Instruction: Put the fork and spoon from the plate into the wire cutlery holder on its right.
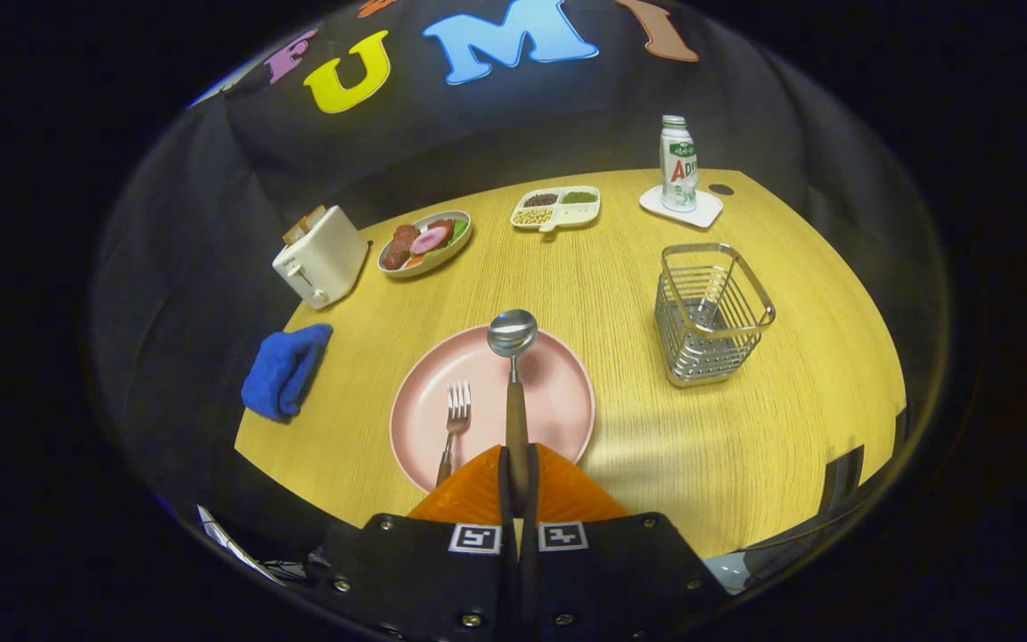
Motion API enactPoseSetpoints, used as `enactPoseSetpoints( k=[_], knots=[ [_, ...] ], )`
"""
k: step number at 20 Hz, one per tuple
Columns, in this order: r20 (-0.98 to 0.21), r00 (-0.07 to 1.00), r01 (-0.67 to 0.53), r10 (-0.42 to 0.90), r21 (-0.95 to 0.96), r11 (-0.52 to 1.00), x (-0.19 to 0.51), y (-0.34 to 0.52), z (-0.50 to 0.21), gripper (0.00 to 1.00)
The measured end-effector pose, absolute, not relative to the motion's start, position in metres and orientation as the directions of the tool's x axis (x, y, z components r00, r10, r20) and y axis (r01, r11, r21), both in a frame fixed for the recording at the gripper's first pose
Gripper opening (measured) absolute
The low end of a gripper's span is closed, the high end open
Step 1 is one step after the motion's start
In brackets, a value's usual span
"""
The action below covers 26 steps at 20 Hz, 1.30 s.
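My gripper [516, 473] is shut on the wooden handle of the spoon [513, 357], whose steel bowl sticks out ahead of the fingers above the far rim of the pink plate [558, 401]. The spoon looks lifted off the plate. The fork [455, 423] lies on the plate just left of the fingers, tines pointing away, its handle partly hidden by the left finger. The wire cutlery holder [711, 312] stands upright on the wooden table to the right of the plate, with nothing in it.
A blue cloth [284, 370] lies left of the plate and a white toaster [320, 257] beyond it. Further back are a bowl of food [424, 242], a divided snack tray [556, 208] and a bottle [678, 163] on a white coaster.
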<state>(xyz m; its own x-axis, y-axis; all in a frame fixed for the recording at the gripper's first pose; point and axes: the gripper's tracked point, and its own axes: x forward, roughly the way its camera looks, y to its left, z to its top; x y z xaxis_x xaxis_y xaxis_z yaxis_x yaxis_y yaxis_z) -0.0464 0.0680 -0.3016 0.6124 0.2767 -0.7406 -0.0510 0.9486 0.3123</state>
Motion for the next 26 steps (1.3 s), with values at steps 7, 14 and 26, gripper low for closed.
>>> enactPoseSetpoints(
  k=[7,14,26],
  knots=[
    [-0.714,0.669,0.031,0.208,0.306,0.952,-0.018,0.015,-0.269,0.01],
    [-0.749,0.654,0.144,0.105,0.259,0.955,-0.027,-0.043,-0.263,0.01],
    [-0.833,0.55,0.231,0.057,0.217,0.949,-0.035,-0.07,-0.285,0.03]
  ],
)
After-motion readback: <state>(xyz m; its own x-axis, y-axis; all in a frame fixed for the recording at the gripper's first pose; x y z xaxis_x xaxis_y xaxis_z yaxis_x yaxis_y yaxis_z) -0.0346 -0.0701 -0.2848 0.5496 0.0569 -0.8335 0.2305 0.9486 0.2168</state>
